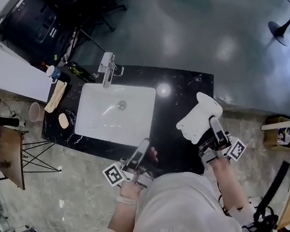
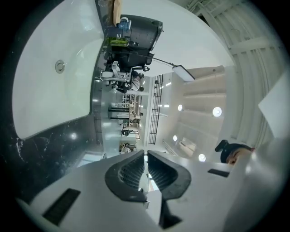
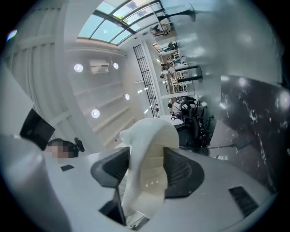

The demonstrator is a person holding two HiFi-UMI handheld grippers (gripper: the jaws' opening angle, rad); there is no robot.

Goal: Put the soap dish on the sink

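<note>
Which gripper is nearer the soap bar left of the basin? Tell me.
Left. The left gripper, shut and empty, is at the basin's near edge, across it from the soap bar. The right gripper, holding the soap dish, is farther, beyond the basin's right side.

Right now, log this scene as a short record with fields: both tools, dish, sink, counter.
right tool: shut on the white soap dish, held up near the counter's right end
left tool: shut, nothing between its jaws, by the counter's front edge
sink: white basin, faucet behind it
counter: black stone; bar of soap left of the basin
task state: dish not yet set down
</note>
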